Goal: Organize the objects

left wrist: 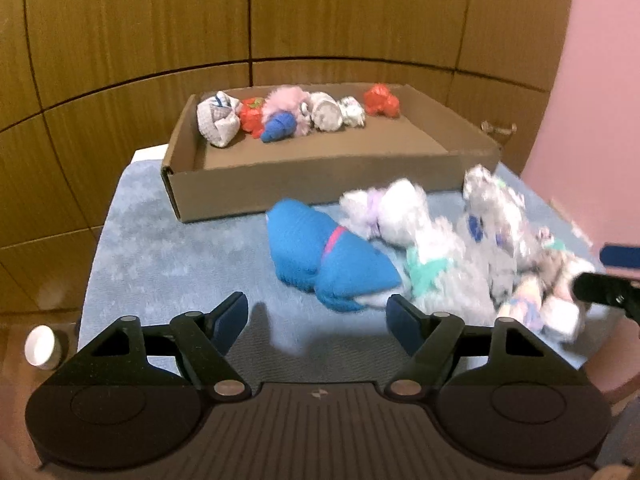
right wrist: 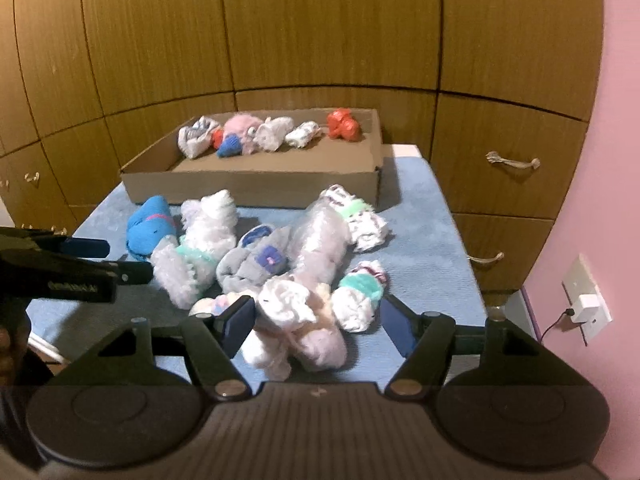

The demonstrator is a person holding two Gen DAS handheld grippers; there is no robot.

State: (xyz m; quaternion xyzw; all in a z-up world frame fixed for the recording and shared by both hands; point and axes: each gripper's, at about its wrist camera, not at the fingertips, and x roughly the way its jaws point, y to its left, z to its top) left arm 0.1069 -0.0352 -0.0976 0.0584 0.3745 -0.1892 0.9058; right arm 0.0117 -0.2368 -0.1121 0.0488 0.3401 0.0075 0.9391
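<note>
A pile of rolled socks lies on the blue cloth (left wrist: 168, 240) in front of a shallow cardboard box (left wrist: 280, 194) (right wrist: 248, 188). Several sock bundles (left wrist: 288, 116) (right wrist: 264, 134) line the box's far wall. My left gripper (left wrist: 316, 308) is open and holds nothing. A blue sock with a pink stripe (left wrist: 320, 256) (right wrist: 150, 228) lies just ahead of it. My right gripper (right wrist: 318, 312) is open around a white and pale pink sock bundle (right wrist: 296, 328). The bundle lies close to the left pad and apart from the right one. A white sock with a green band (right wrist: 358, 300) sits beside it.
Wooden cabinet fronts (right wrist: 320, 40) with metal handles (right wrist: 512, 162) stand behind the table. A pink wall (right wrist: 616, 200) with a socket and plug (right wrist: 588, 304) is at the right. A small white cup (left wrist: 42, 346) stands low at the left, beyond the cloth's edge.
</note>
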